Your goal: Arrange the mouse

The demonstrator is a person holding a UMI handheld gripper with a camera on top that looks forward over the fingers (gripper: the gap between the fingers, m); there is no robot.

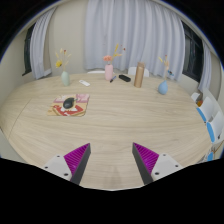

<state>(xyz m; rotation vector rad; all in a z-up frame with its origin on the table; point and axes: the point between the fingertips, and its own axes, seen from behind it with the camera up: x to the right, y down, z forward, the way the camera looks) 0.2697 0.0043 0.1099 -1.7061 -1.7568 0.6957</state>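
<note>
Round, pale wood-grain tabletop (120,125) before white pleated curtains (115,30). Claw (112,160), magenta ribbed pads, gapes wide, holding nothing. Dark rounded mouse (68,102) lies on a flat mat (70,108) at 11 o'clock, well beyond the fingers.

No readable text, no labels, no brands, no numbers on anything in view

Bare tabletop (120,120) ahead of open claw (111,160); vases (109,70) far beyond.
</note>
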